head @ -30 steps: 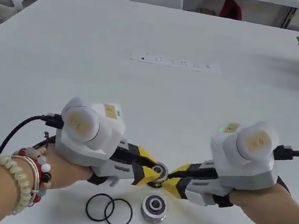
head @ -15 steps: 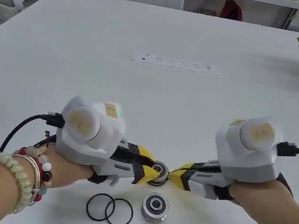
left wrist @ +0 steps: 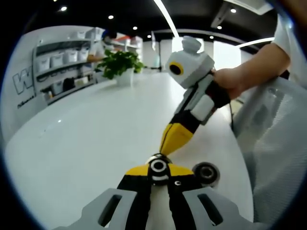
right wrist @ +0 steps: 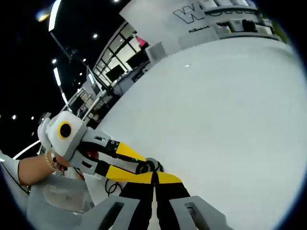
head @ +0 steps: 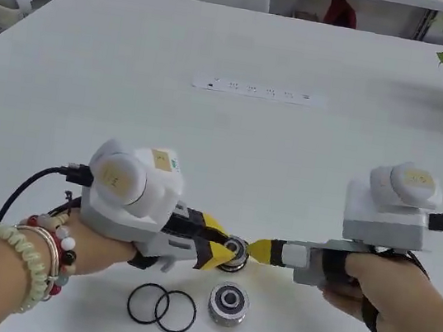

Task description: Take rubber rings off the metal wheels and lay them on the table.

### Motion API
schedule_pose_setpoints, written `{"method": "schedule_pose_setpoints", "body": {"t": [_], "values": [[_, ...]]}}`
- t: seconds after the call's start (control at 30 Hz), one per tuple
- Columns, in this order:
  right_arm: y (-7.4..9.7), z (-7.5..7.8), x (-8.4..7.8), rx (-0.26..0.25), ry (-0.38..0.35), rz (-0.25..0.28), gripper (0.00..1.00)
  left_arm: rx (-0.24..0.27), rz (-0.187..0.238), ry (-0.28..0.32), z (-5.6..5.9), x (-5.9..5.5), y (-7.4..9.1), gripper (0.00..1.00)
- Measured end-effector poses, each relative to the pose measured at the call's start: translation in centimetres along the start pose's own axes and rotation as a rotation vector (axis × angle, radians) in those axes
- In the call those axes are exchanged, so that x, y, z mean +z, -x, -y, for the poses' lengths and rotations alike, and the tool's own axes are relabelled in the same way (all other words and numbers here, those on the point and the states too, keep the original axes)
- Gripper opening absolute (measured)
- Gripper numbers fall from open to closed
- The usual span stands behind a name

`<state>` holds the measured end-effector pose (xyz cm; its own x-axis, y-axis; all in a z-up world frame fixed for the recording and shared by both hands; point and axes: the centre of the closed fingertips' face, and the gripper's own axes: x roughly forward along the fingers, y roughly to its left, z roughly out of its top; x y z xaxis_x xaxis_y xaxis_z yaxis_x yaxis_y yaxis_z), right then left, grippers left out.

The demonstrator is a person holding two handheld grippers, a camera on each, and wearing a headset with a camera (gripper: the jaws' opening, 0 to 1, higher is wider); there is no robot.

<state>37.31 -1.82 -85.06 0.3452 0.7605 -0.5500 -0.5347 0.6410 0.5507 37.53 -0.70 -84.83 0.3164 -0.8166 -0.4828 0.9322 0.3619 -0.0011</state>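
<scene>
Laid on table (head: 207, 147): two rings (head: 161, 307), beside loose wheel (head: 227, 304). Clamped in left gripper (head: 223, 254) just above: second wheel (head: 236, 250), right gripper (head: 255, 249) pressed shut at its rim. Seemingly midway, more rings to strip.

The head view looked forward and down over the white table (head: 226, 133) from above. The left gripper view sat low and faced the right gripper (left wrist: 168, 143) closely. The right gripper view faced back at the left gripper (right wrist: 142, 168). All three views shared the metal wheel (head: 234, 251).
</scene>
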Motion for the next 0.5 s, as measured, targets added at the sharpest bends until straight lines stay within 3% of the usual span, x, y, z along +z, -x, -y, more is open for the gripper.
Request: {"method": "schedule_pose_setpoints", "body": {"t": [0.17,0.5], "values": [[-0.24,-0.88,-0.16,0.013,0.011,-0.006,0.0,-0.002,0.0,0.004,-0.03,-0.06,0.02,0.13],[-0.33,-1.02,0.05,0.025,0.007,-0.001,0.0,0.0,-0.002,-0.002,-0.09,-0.06,-0.01,0.13]]}}
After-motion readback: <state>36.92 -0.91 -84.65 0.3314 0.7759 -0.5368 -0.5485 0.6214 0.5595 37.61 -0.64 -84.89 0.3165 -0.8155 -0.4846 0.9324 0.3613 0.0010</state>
